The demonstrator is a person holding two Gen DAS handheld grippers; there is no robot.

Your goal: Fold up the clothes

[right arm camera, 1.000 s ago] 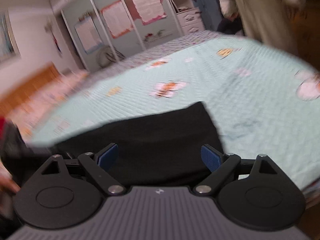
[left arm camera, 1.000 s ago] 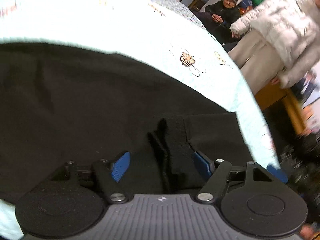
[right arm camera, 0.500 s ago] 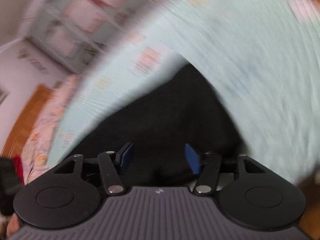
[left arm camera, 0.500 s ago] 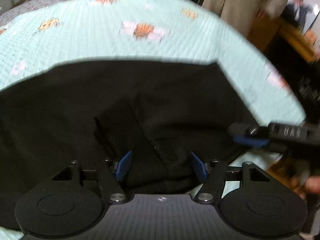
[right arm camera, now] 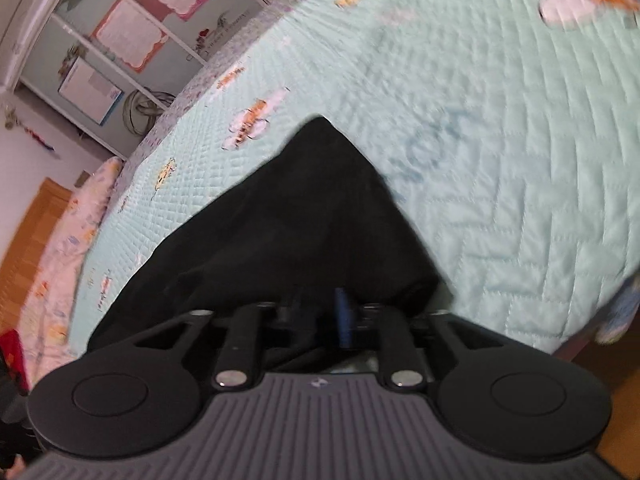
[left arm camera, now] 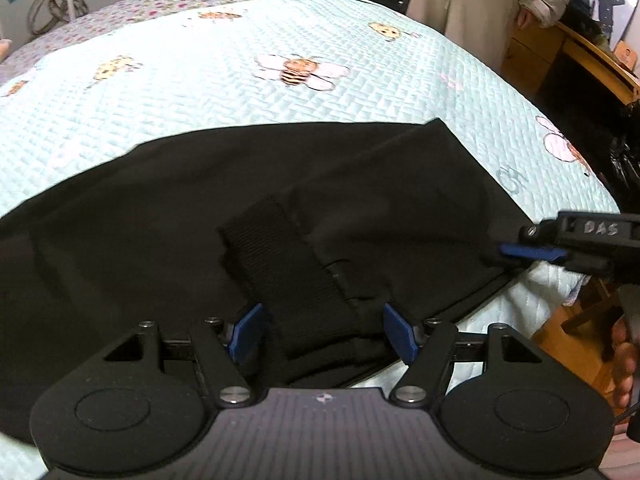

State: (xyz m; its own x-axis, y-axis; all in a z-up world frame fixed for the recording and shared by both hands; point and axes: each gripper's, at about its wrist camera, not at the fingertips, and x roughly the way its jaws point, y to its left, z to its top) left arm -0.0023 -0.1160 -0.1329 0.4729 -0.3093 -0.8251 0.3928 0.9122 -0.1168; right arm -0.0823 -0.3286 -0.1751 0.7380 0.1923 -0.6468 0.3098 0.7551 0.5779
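Left hand-held gripper point(left arm camera: 322, 330) gapes around ribbed cuff point(left arm camera: 280, 264), right hand-held gripper point(right arm camera: 320, 312) easing open on black garment point(left arm camera: 200, 200) corner; lift both evenly off bed point(left arm camera: 200, 92).

A black garment point(left arm camera: 200, 216) lies spread flat on a pale green quilted bedspread point(left arm camera: 240, 92) with bee prints, at the bed's near edge. Its ribbed cuff point(left arm camera: 288, 276) lies folded over the body, near side.
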